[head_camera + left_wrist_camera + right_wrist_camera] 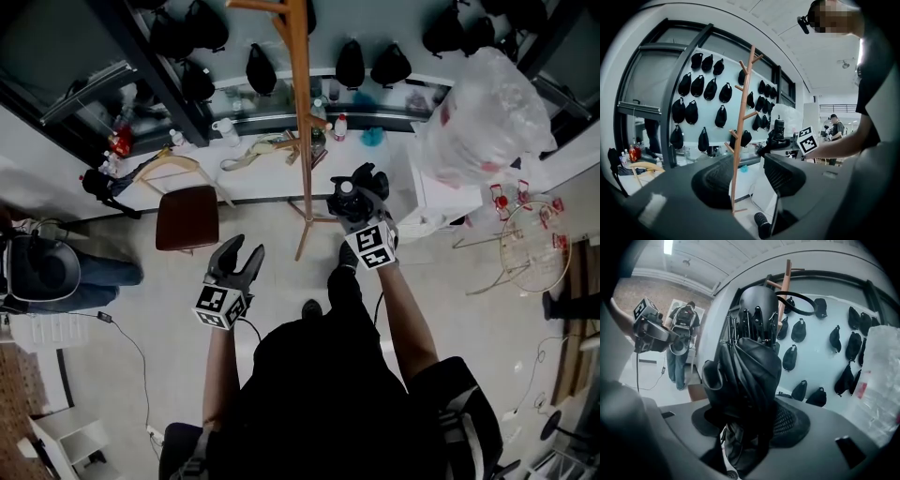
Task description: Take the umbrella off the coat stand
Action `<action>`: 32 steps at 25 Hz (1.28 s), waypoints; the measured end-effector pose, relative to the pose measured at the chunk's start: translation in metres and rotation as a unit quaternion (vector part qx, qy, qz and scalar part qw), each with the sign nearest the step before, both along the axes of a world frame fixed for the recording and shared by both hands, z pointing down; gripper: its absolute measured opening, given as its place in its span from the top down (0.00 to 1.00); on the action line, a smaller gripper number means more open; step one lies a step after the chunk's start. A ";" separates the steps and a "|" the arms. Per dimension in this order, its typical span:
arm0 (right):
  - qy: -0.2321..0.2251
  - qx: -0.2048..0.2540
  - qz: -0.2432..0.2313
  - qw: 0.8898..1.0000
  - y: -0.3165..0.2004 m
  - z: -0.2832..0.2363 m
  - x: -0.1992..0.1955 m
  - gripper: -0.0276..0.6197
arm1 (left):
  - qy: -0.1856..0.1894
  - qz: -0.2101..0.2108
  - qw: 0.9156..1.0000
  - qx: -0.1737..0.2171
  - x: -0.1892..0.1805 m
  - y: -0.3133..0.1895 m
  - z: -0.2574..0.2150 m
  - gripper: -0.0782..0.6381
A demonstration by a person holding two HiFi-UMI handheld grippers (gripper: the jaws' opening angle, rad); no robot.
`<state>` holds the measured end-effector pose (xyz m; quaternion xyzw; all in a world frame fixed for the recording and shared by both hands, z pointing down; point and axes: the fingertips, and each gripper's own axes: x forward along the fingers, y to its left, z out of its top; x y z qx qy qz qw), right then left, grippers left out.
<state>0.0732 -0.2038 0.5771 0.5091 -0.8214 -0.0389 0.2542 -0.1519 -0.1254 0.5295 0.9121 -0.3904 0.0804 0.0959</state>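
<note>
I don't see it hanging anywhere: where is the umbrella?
The umbrella is clamped in the right gripper, just right of the coat stand in the head view.

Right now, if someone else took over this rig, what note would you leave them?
Right gripper: shut on the folded black umbrella, held upright.
Left gripper: open, empty.
Coat stand: just ahead. In the left gripper view the umbrella sits beside it, apart from the pegs.
Done: umbrella gripped and apparently off the stand.
Left: carry it well clear of the stand.
</note>
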 end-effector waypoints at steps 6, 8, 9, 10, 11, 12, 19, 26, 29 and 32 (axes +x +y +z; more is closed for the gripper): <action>-0.001 0.002 0.007 1.000 0.024 -0.001 -0.003 0.58 | 0.000 0.009 1.000 0.002 -0.004 0.015 -0.001 0.60; 0.000 0.000 0.010 1.000 0.032 -0.001 -0.002 0.58 | 0.000 0.012 1.000 -0.002 -0.003 0.020 0.000 0.60; 0.001 -0.002 0.012 1.000 0.037 -0.001 -0.001 0.58 | 0.000 0.015 1.000 -0.004 -0.003 0.023 0.001 0.60; 0.001 -0.004 0.014 1.000 0.040 0.000 -0.001 0.58 | 0.000 0.018 1.000 -0.007 -0.003 0.024 0.001 0.60; 0.002 -0.005 0.015 1.000 0.043 0.000 -0.001 0.58 | 0.000 0.020 1.000 -0.008 -0.003 0.025 0.001 0.60; 0.003 -0.005 0.015 1.000 0.045 -0.001 -0.001 0.58 | 0.000 0.022 1.000 -0.008 -0.002 0.026 0.001 0.60; 0.004 0.000 0.011 1.000 0.051 -0.004 0.003 0.58 | 0.010 0.019 1.000 0.005 0.008 0.022 -0.008 0.60; -0.010 0.003 0.012 1.000 0.049 -0.003 0.013 0.58 | 0.009 0.003 1.000 0.006 0.018 0.024 -0.012 0.61; -0.020 0.005 0.008 1.000 0.048 -0.003 0.015 0.58 | 0.001 0.006 1.000 0.009 0.024 0.029 -0.014 0.62; -0.025 0.005 0.001 1.000 0.044 0.000 0.014 0.58 | -0.004 0.006 1.000 0.016 0.031 0.029 -0.016 0.62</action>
